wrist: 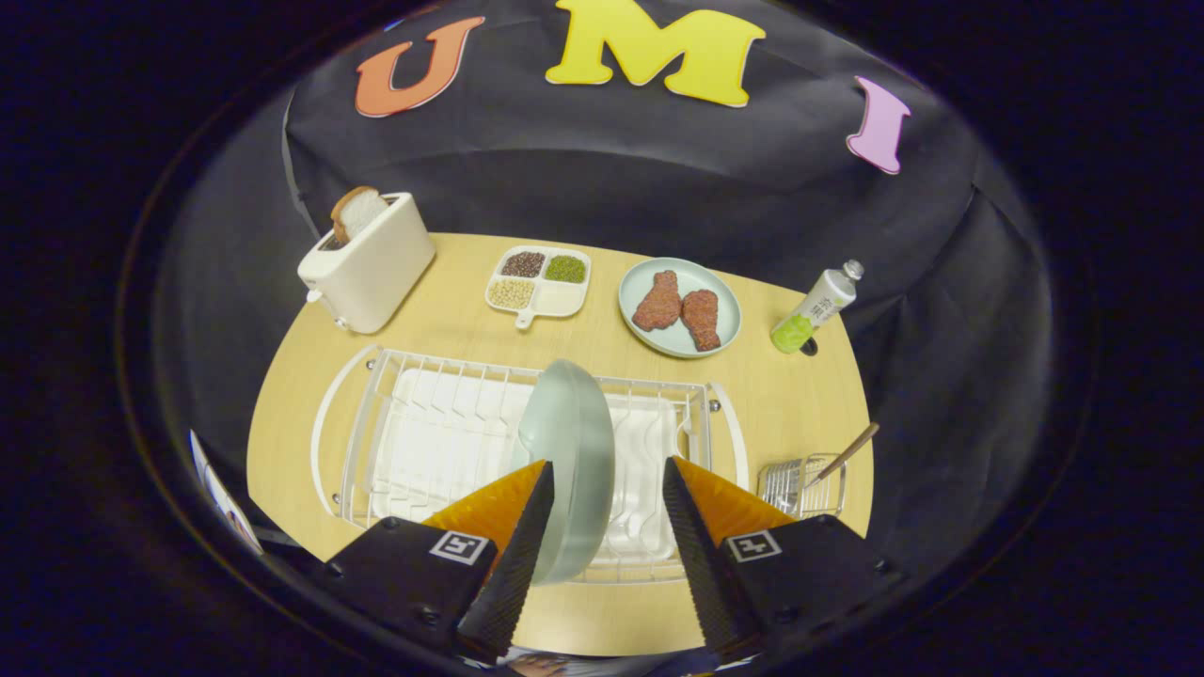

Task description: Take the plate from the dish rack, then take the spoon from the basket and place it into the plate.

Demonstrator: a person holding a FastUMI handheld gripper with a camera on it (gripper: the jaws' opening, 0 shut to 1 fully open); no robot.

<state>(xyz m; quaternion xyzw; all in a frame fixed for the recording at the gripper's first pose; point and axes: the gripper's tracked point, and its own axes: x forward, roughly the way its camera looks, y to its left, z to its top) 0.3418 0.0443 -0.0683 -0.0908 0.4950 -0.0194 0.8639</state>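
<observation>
Hovering over the near edge of the counter (451,310), the gripper (607,489) has its two fingers spread wide apart, closed on nothing. One pale green plate (574,451) stands on edge in the one white wire dish rack (414,432), its rim running near-to-far, from six o'clock toward twelve, with its broad back facing nine o'clock. The plate's lower rim sits between the fingers, close against the left fingertip (536,498), though whether they touch I cannot tell; the right one stands clear of it at three o'clock.

One small wire basket (800,484) sits just beside the rack's right end, at about three o'clock from the plate. One spoon (847,451) stands in it, wooden handle sticking out and leaning up toward one o'clock; its bowl end is down inside the wires, hard to make out.

Beyond the rack, along the far side of the counter: one white toaster (372,268) at eleven o'clock with one slice of bread (356,212) poking up; one four-part tray (538,282) of beans and grains at twelve; one second plate (679,307) lying flat with two reddish pieces of meat (679,308) on it at one o'clock; one bottle (816,307) of green drink, tilted, at two o'clock.
</observation>
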